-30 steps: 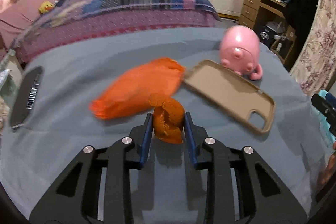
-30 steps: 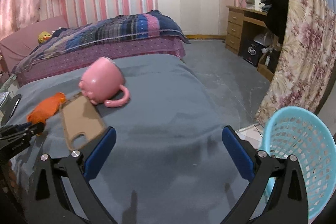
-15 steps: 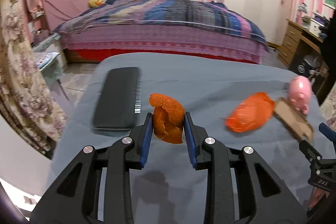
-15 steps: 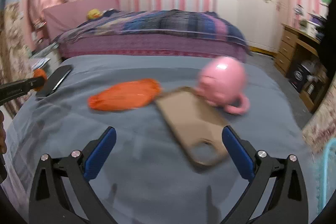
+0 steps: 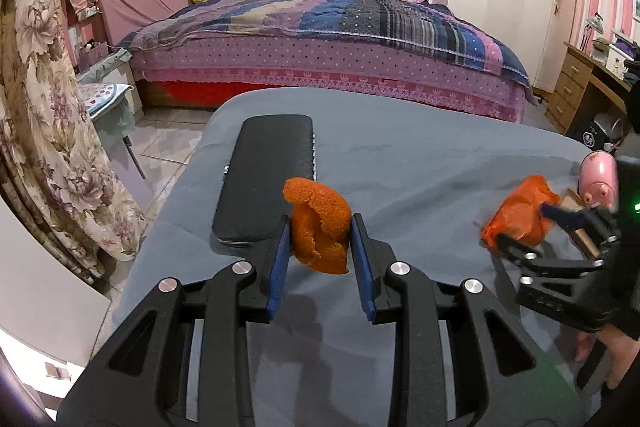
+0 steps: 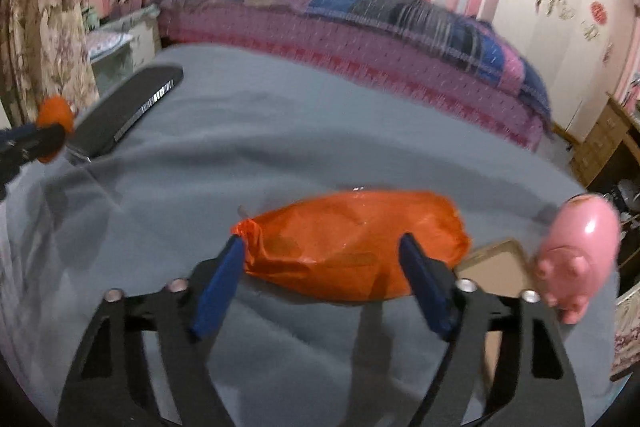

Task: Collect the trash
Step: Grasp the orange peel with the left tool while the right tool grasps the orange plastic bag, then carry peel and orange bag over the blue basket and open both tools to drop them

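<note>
Right hand-held gripper [image 6: 320,259], now astride orange bag [image 6: 352,243]

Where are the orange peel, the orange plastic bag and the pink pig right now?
orange peel [image 5: 320,227], left wrist view, middle of the peel.
orange plastic bag [image 6: 352,239], right wrist view, middle of the bag.
pink pig [image 6: 580,247], right wrist view, its rounded body.

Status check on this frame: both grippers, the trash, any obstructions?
Left gripper shut on orange peel. Right gripper closing around orange bag, pads not yet pressing. Phone case and pink pig crowd its right side.
</note>
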The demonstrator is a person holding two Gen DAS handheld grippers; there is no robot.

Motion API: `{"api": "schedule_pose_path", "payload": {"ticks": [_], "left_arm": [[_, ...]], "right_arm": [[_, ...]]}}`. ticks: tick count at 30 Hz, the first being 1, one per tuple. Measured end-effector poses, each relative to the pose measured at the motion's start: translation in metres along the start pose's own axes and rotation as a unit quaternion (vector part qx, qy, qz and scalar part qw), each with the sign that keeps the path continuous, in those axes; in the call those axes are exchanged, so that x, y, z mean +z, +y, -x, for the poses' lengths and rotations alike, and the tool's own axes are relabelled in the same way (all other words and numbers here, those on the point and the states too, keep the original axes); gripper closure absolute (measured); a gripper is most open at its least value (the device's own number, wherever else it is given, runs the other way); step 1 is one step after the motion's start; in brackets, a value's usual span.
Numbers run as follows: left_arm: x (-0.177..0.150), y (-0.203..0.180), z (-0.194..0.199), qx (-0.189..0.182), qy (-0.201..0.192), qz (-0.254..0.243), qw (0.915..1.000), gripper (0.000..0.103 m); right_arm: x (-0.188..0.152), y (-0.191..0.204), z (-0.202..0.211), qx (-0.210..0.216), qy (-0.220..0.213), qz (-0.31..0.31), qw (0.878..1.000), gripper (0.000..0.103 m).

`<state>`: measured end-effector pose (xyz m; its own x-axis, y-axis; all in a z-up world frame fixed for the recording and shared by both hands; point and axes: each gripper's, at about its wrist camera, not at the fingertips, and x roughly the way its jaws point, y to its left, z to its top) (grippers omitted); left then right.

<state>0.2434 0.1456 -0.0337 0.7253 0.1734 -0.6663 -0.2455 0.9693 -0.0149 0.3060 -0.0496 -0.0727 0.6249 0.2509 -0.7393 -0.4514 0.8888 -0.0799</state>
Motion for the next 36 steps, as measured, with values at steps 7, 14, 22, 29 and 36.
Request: {"api": "schedule_pose_path", "payload": {"ticks": [7, 14, 22, 29, 36], "left_arm": [[0.001, -0.008, -0.001, -0.006, 0.001, -0.003, 1.0, 0.075], [0.001, -0.016, 0.004, -0.008, -0.004, -0.015, 0.9999, 0.075], [0.007, -0.04, 0.023, -0.031, -0.019, -0.021, 0.9991, 0.075], [0.006, -0.077, 0.044, -0.059, -0.032, -0.042, 0.9969, 0.075], [0.0, -0.123, 0.059, -0.082, -0.038, -0.072, 0.9934, 0.075]], "right_arm": [[-0.003, 0.007, -0.002, 0.041, -0.007, 0.018, 0.999, 0.079], [-0.009, 0.004, 0.027, 0.03, -0.064, 0.016, 0.997, 0.093], [-0.017, -0.032, 0.085, 0.006, -0.096, -0.007, 0.995, 0.093], [-0.034, -0.068, 0.131, -0.028, -0.112, -0.013, 0.993, 0.094], [-0.06, -0.103, 0.161, -0.057, -0.113, -0.028, 0.992, 0.094]]}}
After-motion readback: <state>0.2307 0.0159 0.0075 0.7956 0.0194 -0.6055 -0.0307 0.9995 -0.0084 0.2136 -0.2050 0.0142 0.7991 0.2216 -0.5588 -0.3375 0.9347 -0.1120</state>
